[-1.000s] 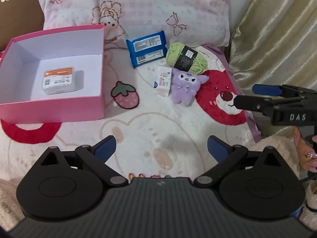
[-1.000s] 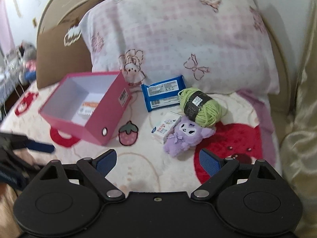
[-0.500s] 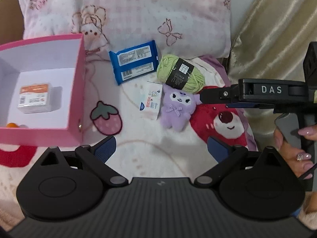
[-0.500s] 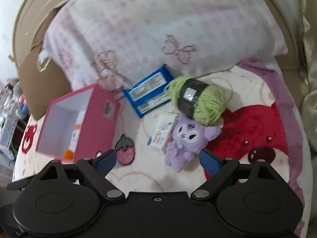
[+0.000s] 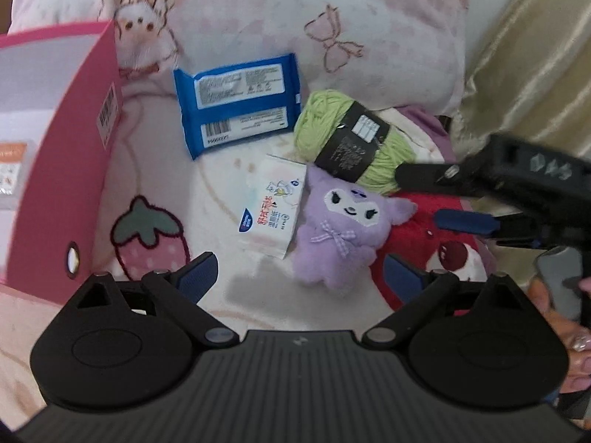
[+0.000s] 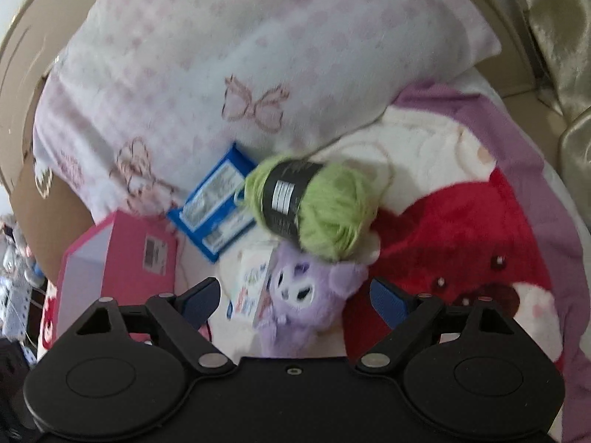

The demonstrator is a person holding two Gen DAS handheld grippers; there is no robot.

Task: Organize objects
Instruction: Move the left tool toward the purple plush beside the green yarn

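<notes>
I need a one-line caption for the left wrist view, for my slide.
Open left gripper above a purple plush, tissue pack, green yarn and blue wipes pack, beside a pink box.

Barcodes on blue pack point(image 5: 238, 105) & pink box point(image 5: 74, 170); tissue pack point(image 5: 271, 208) print illegible, no readable txt

A pink box point(image 5: 74, 184) with a white inside is sitting open on the left with a small white-and-orange pack point(image 5: 11, 170) lying in it. Just right of it a blue wipes packet point(image 5: 238, 105) is lying flat, label up, and a green yarn ball point(image 5: 354, 140) with a black band is resting beside that. In front of those, a white tissue pack point(image 5: 271, 208) is touching a purple plush point(image 5: 343, 229) that's lying face up against the yarn.
</notes>
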